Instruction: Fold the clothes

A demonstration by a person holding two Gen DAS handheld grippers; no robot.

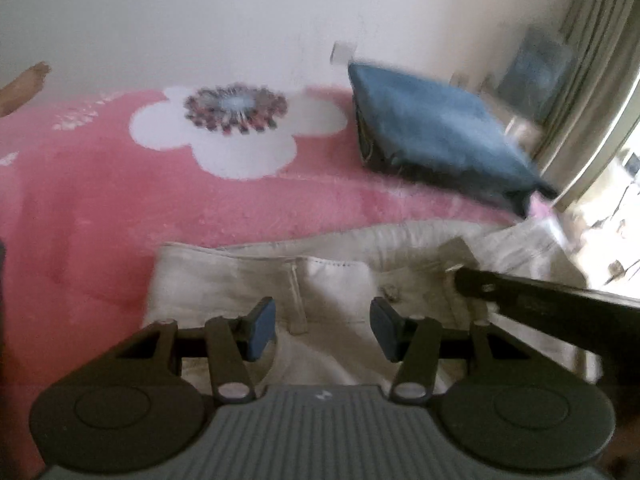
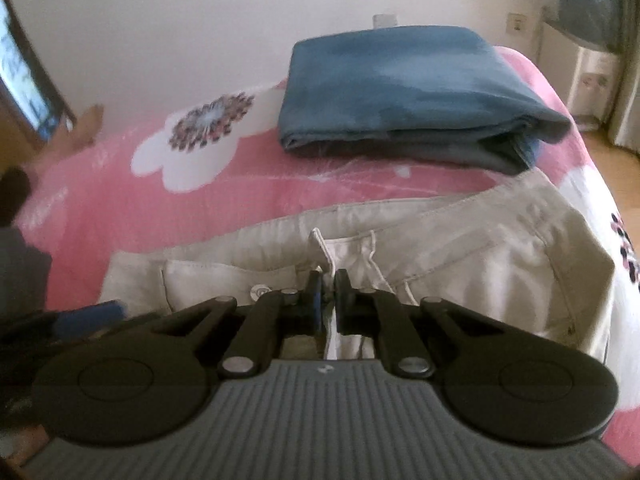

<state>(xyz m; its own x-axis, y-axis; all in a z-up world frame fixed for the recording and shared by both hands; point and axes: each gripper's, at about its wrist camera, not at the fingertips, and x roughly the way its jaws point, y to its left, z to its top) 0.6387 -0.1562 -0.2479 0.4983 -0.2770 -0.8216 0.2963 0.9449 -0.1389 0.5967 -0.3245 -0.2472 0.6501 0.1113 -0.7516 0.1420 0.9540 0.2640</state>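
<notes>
Cream trousers [image 2: 460, 256] lie waistband-up on a pink blanket [image 1: 88, 200] printed with a large white flower [image 1: 236, 132]. The right gripper [image 2: 327, 300] has its pads pressed together on the open front edge of the waistband, just beside the metal button [image 2: 260, 291]; cloth shows between the pads. The left gripper [image 1: 322, 330] hovers over the trousers [image 1: 224, 280] with its jaws about half open and nothing between them; its blue pads [image 1: 262, 330] stand clear of the fabric. A folded blue garment [image 2: 400, 92] rests farther back on the blanket, apart from the trousers. The right gripper's dark finger [image 1: 520, 288] enters the left wrist view from the right.
</notes>
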